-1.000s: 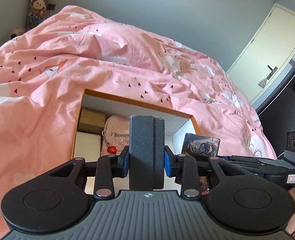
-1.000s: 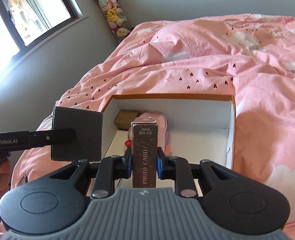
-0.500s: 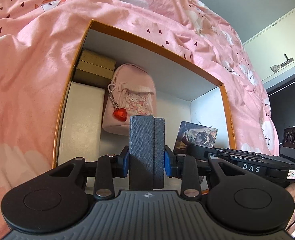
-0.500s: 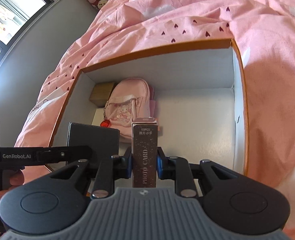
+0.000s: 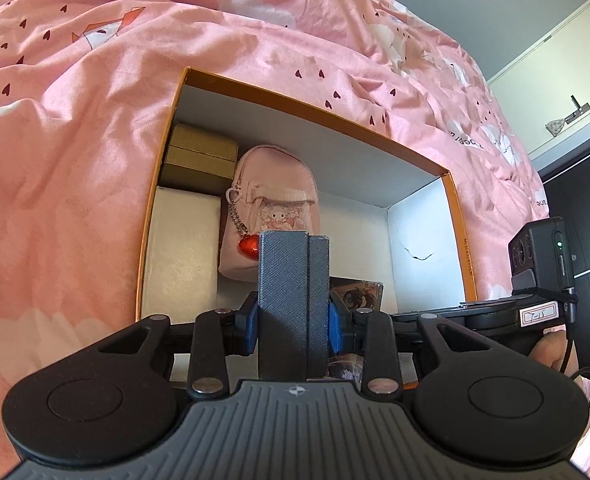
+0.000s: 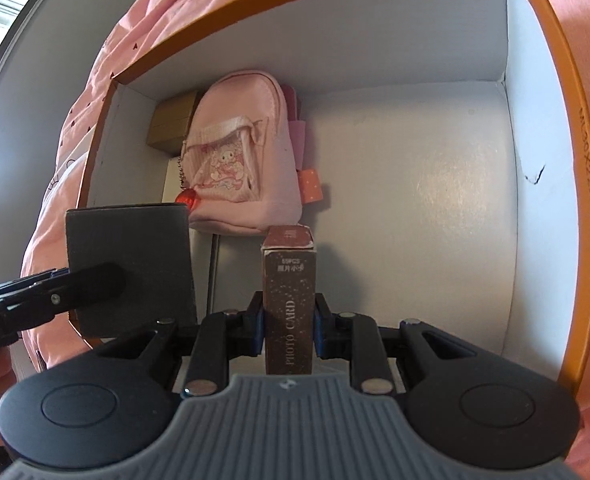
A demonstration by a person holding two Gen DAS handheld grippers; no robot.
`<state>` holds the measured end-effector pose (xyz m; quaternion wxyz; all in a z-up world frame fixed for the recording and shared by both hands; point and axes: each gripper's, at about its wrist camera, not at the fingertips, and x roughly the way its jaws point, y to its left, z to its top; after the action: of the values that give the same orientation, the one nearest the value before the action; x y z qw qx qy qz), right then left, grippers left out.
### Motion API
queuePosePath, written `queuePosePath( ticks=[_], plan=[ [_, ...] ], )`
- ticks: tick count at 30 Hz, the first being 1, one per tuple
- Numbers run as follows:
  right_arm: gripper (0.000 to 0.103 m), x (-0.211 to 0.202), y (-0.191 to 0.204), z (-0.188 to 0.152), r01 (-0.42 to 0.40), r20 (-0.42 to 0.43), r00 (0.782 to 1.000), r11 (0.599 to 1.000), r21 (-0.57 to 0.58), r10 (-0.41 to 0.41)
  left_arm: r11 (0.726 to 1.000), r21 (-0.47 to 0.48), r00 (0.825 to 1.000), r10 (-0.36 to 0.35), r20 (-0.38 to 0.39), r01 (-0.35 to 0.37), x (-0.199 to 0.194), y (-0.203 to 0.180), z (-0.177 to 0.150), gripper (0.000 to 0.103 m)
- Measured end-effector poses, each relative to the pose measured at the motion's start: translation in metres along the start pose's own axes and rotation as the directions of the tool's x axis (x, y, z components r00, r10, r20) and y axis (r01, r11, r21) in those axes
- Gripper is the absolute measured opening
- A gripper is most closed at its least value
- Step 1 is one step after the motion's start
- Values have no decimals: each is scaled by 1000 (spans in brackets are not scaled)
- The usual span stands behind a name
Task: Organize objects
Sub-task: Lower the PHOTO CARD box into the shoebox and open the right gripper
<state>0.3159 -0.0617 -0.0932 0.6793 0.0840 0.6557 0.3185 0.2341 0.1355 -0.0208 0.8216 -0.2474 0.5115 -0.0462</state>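
Left gripper (image 5: 294, 322) clamped on grey case (image 5: 294, 300), right gripper (image 6: 288, 330) clamped on card box (image 6: 290, 300); both upright over box (image 6: 551, 80), lower centre, likely for slotting beside pouch (image 6: 239, 160).

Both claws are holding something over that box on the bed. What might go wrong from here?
The left claw and right claw hang close together, so the grey case and photo card box might collide. Either could land on the pink mini backpack and tip. The orange-rimmed box sits on a soft duvet, so pressing down might shift it.
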Motion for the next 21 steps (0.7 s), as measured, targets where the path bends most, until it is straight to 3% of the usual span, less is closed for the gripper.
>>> queuePosePath(
  ticks=[9, 13, 21],
  plan=[
    [28, 23, -9, 10, 10, -112, 994, 998, 55, -4, 999, -3, 999, -32, -31, 32, 9, 0, -3, 37],
    [43, 16, 2, 7, 85, -86, 992, 996, -40, -88, 999, -6, 999, -36, -41, 36, 9, 3, -6, 37],
    [47, 19, 18, 1, 167, -114, 976, 975, -148, -185, 1000, 7, 999, -12, -49, 13, 7, 6, -7, 37]
  ],
)
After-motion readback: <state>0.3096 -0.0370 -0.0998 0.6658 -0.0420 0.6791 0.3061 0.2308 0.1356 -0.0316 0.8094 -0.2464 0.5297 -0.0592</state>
